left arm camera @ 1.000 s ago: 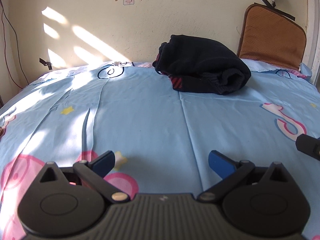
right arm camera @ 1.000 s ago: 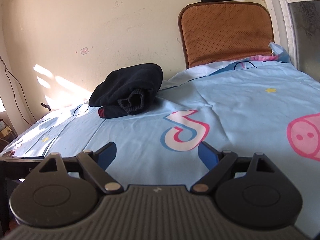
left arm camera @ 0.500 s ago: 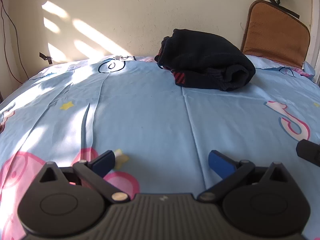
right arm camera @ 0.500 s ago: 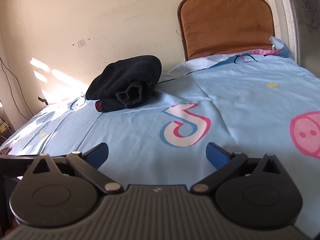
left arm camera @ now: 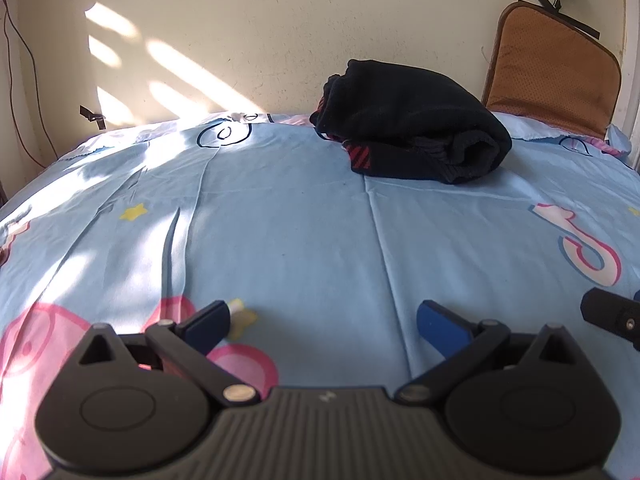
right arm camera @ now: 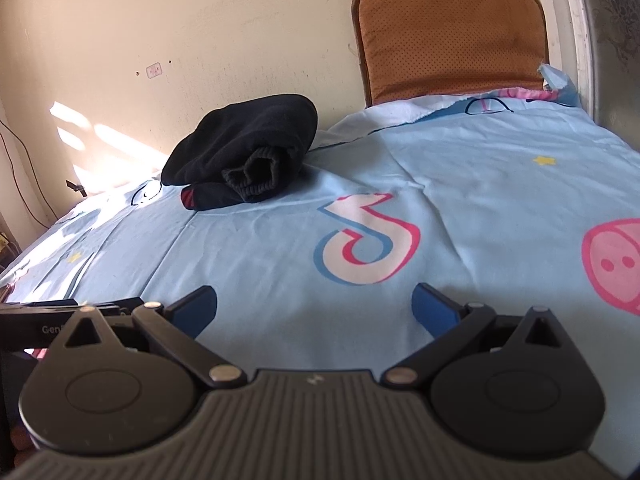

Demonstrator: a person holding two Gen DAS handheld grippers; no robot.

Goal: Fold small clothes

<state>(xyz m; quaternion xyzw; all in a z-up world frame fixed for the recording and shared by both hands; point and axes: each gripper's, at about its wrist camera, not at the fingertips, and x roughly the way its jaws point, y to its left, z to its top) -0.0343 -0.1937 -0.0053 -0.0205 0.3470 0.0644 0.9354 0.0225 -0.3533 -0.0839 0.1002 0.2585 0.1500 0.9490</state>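
A folded black garment with a red-striped edge lies in a bundle at the far side of the bed, near the wall. It also shows in the right wrist view. My left gripper is open and empty, low over the blue sheet, well short of the bundle. My right gripper is open and empty, also low over the sheet and far from the bundle. Part of the right gripper shows at the right edge of the left wrist view.
The bed has a light blue cartoon-print sheet. A brown cushion leans on the wall at the bed's far right. The cream wall runs behind the bed. A window frame stands at the right.
Both grippers have moved a little forward toward the black bundle, which now looks larger. Both stay open and empty.
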